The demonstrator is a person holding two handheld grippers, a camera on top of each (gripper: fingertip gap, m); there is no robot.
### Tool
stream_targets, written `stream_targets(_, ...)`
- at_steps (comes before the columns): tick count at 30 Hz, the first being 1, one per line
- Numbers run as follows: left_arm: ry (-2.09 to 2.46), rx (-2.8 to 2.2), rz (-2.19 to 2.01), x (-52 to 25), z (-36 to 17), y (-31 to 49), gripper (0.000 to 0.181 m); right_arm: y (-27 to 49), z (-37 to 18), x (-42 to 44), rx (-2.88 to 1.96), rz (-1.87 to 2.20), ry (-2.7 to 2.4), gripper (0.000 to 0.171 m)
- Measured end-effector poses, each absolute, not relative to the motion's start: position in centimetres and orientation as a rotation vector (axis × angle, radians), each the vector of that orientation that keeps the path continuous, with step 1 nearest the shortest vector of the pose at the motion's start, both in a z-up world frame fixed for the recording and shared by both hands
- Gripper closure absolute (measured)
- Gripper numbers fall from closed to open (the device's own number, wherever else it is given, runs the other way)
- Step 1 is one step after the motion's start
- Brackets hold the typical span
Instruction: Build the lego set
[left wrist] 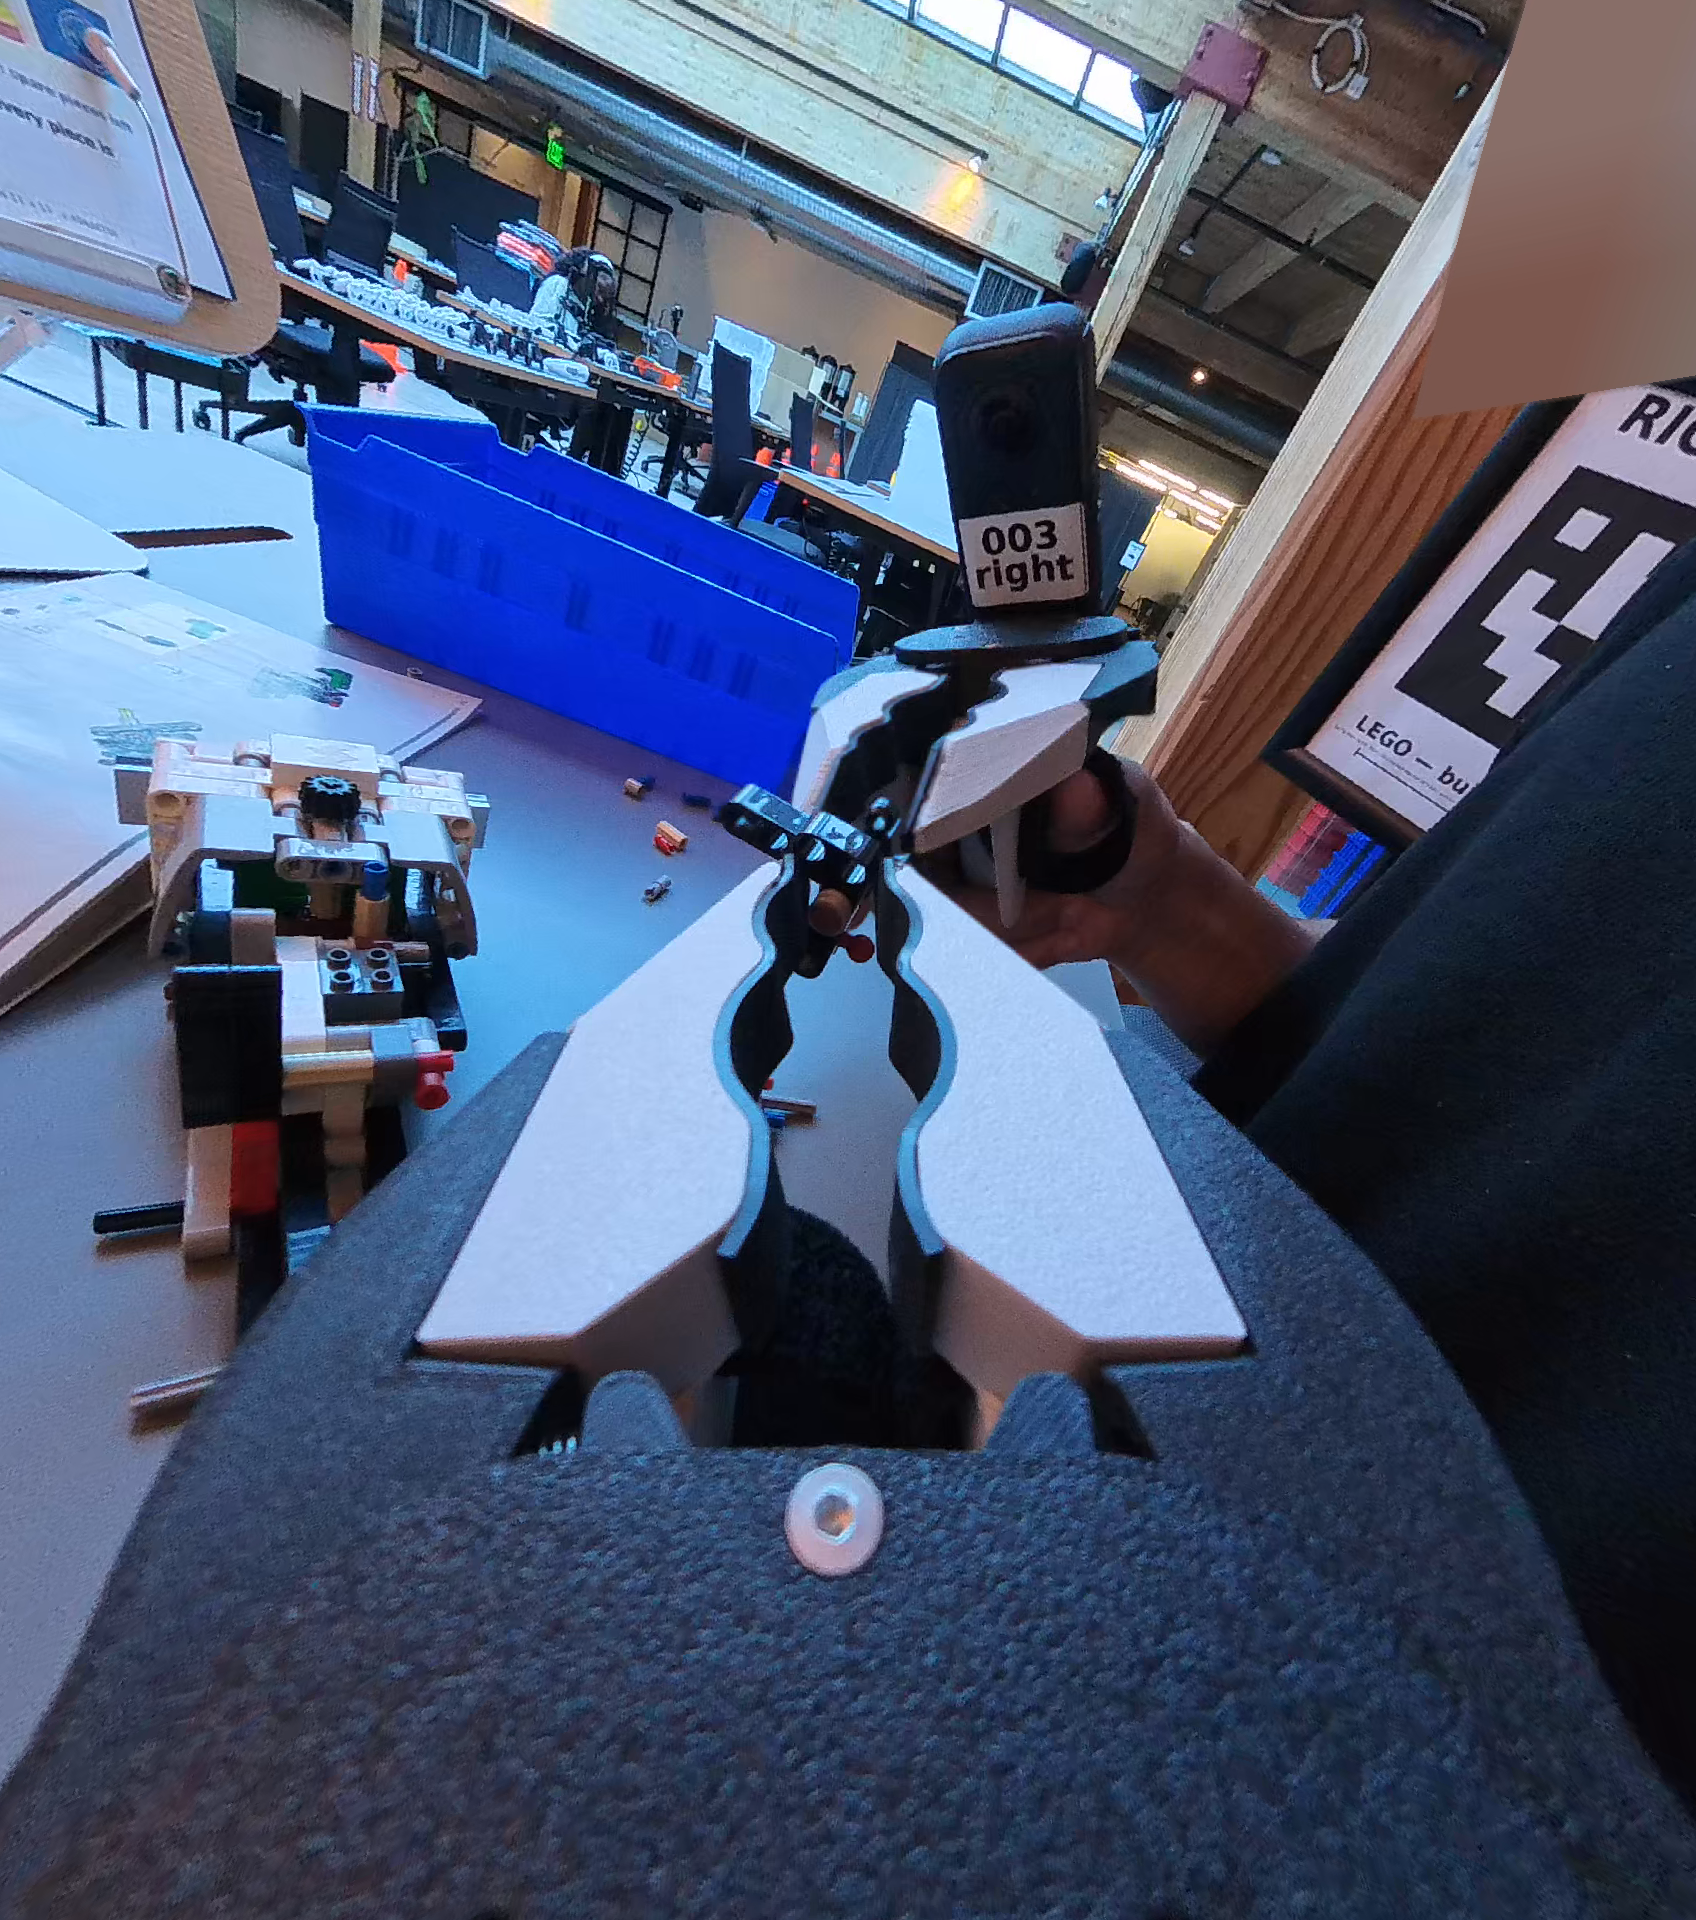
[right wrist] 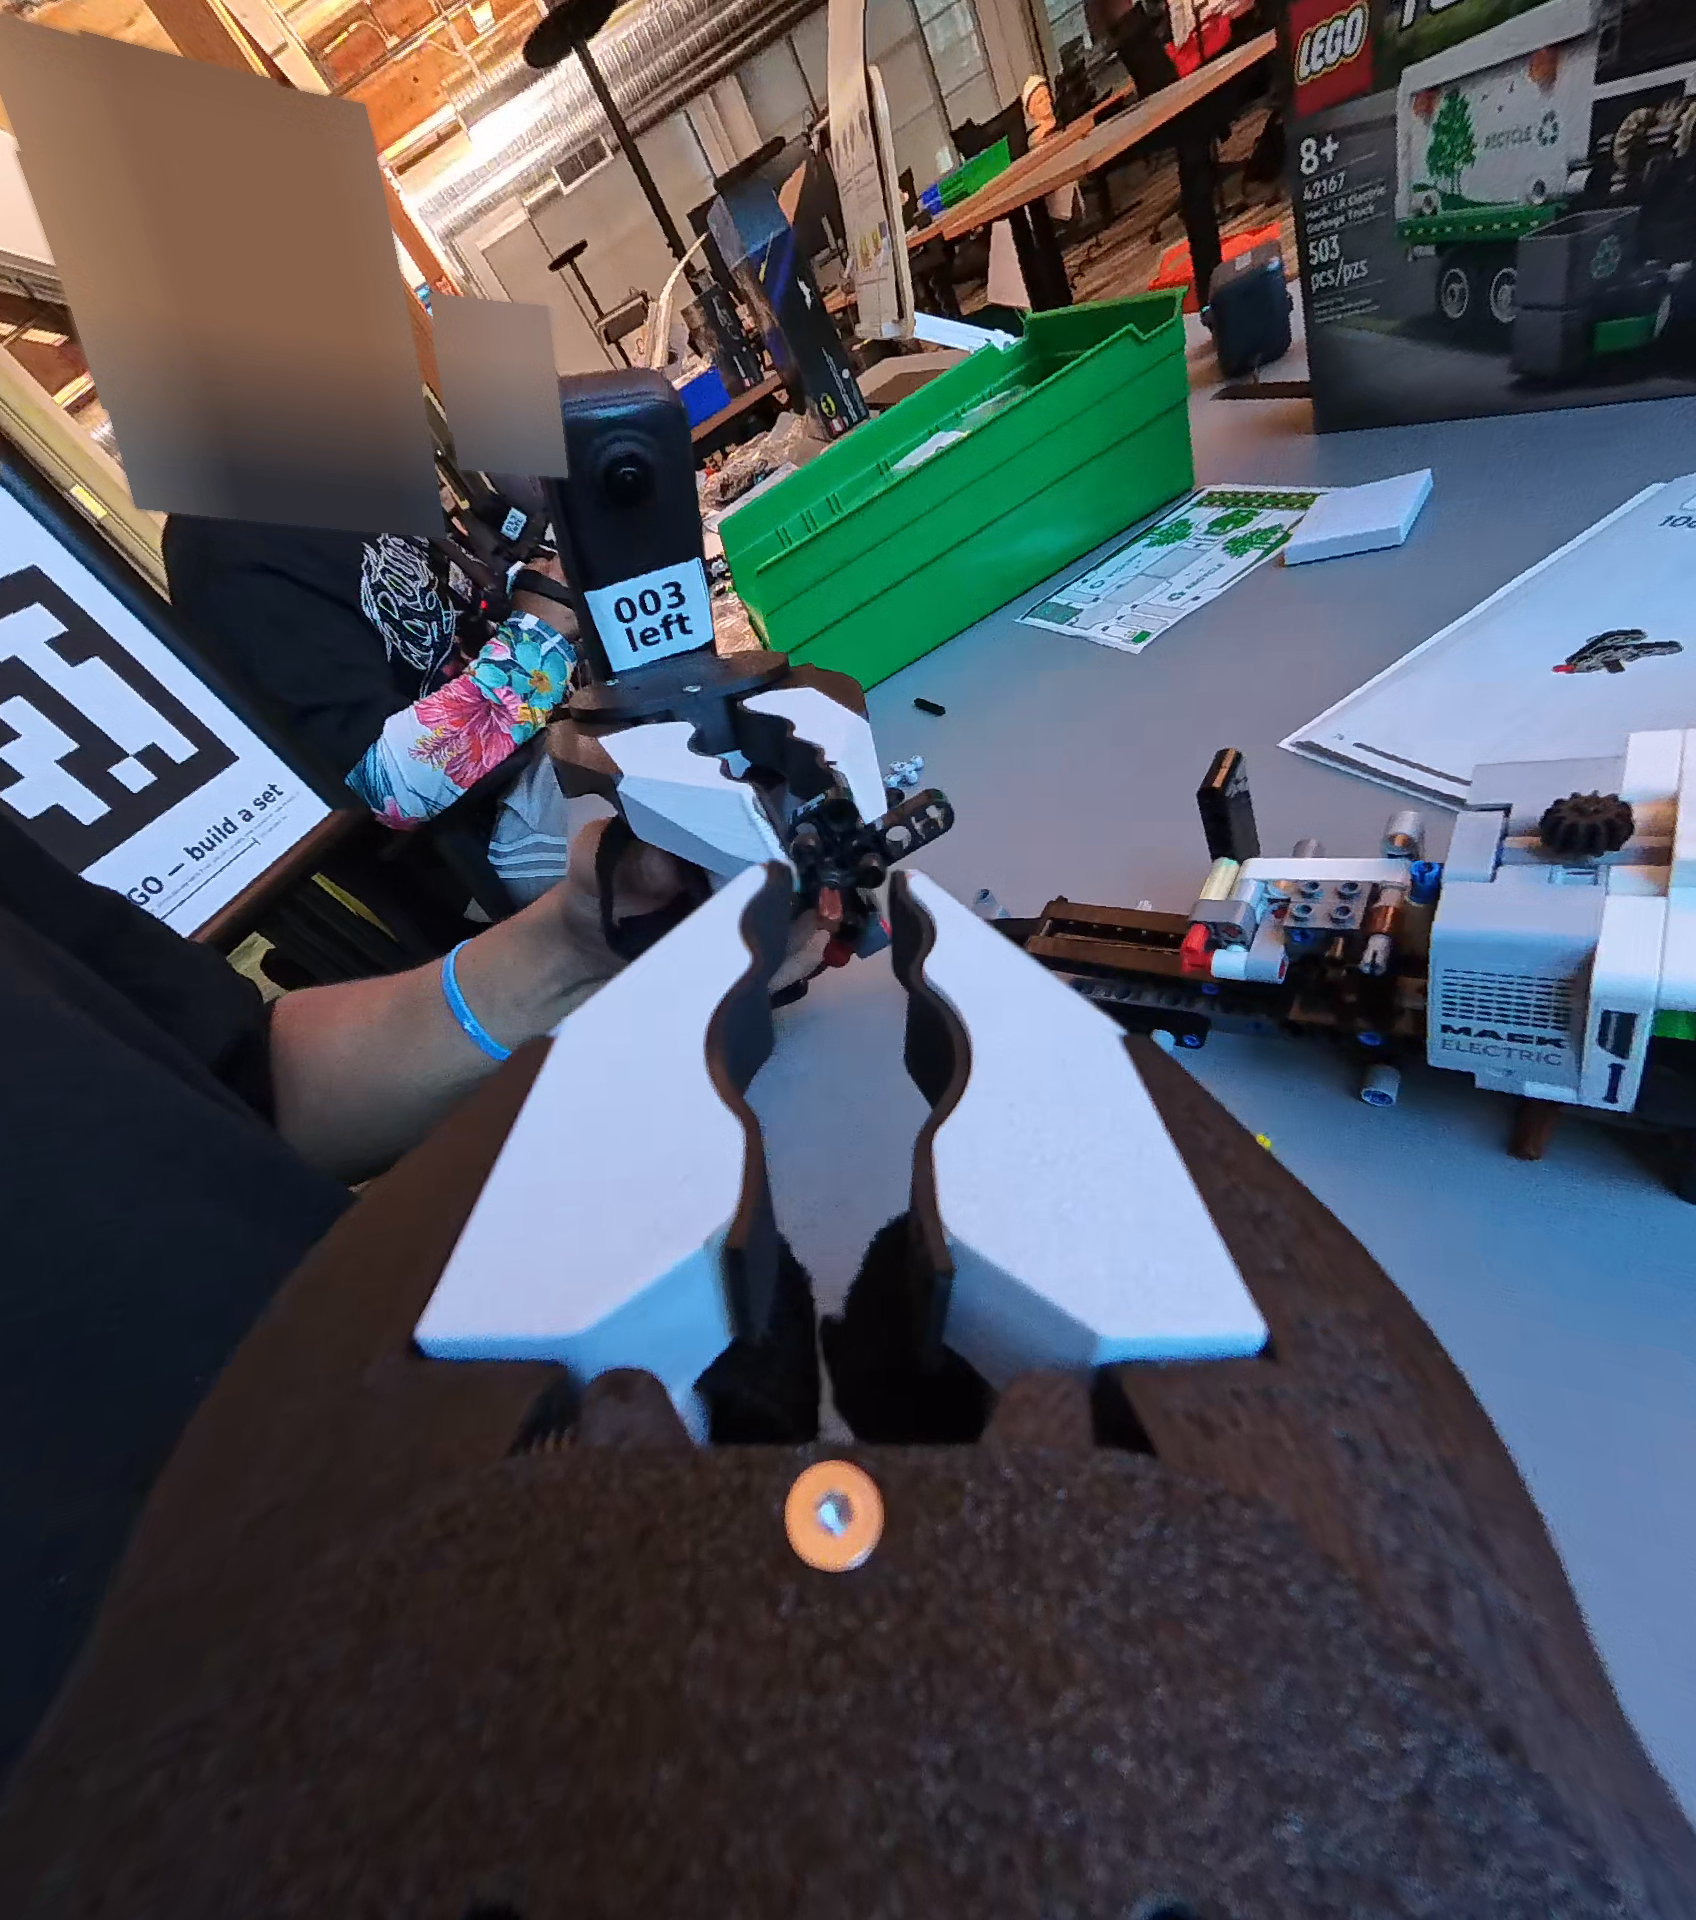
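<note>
A small black Technic sub-assembly [left wrist: 771, 816] with a red pin and a tan pin hangs in the air between both grippers, which meet tip to tip. My left gripper [left wrist: 831, 883] is shut on its lower part. My right gripper [right wrist: 836, 894] is shut on it from the opposite side; a black beam with holes [right wrist: 911, 816] sticks out to the side. The right gripper also shows in the left wrist view [left wrist: 880, 821], and the left gripper in the right wrist view [right wrist: 802, 821]. The partly built white truck [left wrist: 304, 935] stands on the grey table, also seen in the right wrist view [right wrist: 1550, 935].
A blue bin [left wrist: 563, 603] stands behind the truck, with loose small pieces [left wrist: 667, 836] in front of it. An open instruction booklet [right wrist: 1602, 623], a sticker sheet [right wrist: 1166, 561], a green bin [right wrist: 958, 499] and the set's box [right wrist: 1550, 187] lie farther back. A person's arm [right wrist: 387, 1018] is close. Left and right tips are no more than a few centimetres apart.
</note>
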State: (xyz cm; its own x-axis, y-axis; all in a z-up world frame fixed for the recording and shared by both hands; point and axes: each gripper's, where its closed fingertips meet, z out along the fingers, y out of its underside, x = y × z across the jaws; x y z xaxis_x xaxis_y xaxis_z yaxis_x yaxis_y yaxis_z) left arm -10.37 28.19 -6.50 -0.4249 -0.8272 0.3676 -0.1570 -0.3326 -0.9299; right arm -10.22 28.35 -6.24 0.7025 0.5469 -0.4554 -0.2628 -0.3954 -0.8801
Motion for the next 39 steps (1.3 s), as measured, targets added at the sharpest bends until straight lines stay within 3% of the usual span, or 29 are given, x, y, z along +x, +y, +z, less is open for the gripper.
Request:
stream_targets(6, 1.41, -1.307, -1.845, -10.8, -6.0, 28.7, 0.171, 27.3, -5.4, -7.5, -1.743, 0.791, -0.231, 0.15)
stream_targets(14, 1.489, -1.315, -1.832, -11.2, -4.7, 31.5, 0.171, 26.5, -8.9, 1.4, -1.796, 0.129, -0.225, 0.151)
stream_targets(21, 1.526, -1.329, -1.719, -9.6, -4.9, 37.1, 0.171, 27.4, -10.0, 3.6, -1.772, 0.103, -0.129, 0.153)
stream_targets(27, 1.309, -1.326, -1.899, -9.6, -5.5, 41.0, 0.171, 27.7, -10.7, 4.2, -1.808, 0.044, -0.15, 0.154)
stream_targets(39, 1.193, -1.356, -2.091, -10.2, -6.1, 42.4, 0.172, 27.8, -11.7, 3.9, -1.857, 0.009, -0.183, 0.156)
